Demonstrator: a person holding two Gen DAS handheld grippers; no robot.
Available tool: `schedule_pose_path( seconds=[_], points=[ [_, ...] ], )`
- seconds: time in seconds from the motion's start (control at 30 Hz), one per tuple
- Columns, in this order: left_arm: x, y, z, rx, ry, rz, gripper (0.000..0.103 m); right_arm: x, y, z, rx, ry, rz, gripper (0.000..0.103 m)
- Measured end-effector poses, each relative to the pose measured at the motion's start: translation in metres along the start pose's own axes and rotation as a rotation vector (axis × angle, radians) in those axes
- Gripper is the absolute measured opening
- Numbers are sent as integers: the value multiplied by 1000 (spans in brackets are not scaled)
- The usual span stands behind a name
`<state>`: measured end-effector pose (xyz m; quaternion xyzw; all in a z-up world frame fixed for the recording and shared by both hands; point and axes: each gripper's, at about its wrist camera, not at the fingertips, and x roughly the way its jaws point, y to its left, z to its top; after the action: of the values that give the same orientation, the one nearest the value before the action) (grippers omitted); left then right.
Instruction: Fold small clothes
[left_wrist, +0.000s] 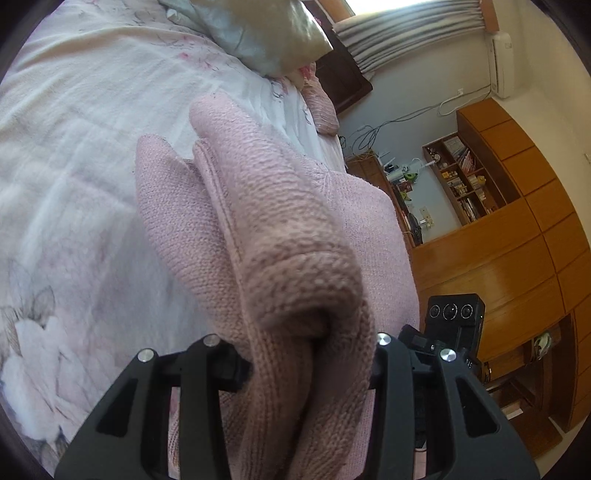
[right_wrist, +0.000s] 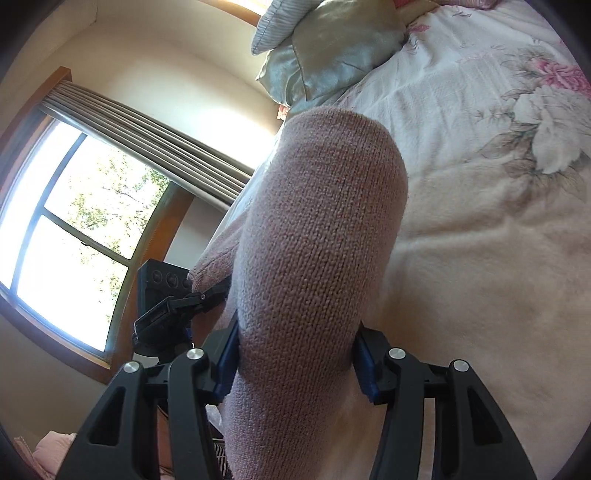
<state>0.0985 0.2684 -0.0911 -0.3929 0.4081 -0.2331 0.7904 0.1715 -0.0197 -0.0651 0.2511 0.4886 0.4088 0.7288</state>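
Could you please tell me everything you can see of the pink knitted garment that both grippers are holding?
The pink knitted garment is a soft, dusty-pink knit with a visible stitch texture and a seam ridge along one fold. It is bunched in thick rolled folds, held up over the floral bedspread. The left gripper is shut on one bunch; the right gripper pinches another rounded fold between blue pads.

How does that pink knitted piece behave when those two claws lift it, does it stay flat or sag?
Probably floppy: the pink knit garment bulges in a soft fold ahead of the left gripper and droops around the right gripper. Its coarse knit likely grips the pads rather than slipping. It looks thick, so perhaps bulky yet light.
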Motion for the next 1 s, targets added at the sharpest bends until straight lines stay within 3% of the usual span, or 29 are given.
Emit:
schedule_pose_path(
  seconds=[0.17,0.33,0.43,0.73,1.0],
  points=[
    [10,-6,-36,20,6,29,38,-16,-19,-24,35,-8,-1,53],
    [25,29,-62,-1,36,90,40,0,-57,-50,100,31,-52,53],
    [28,43,-69,-20,38,78,45,0,-69,-63,121,4,-26,54],
    [0,22,-83,59,20,189,56,-26,-58,-86,119,-37,-79,67],
    [-41,3,-127,137,-18,243,60,-50,-40,-148,115,-32,-100,64]
  ],
)
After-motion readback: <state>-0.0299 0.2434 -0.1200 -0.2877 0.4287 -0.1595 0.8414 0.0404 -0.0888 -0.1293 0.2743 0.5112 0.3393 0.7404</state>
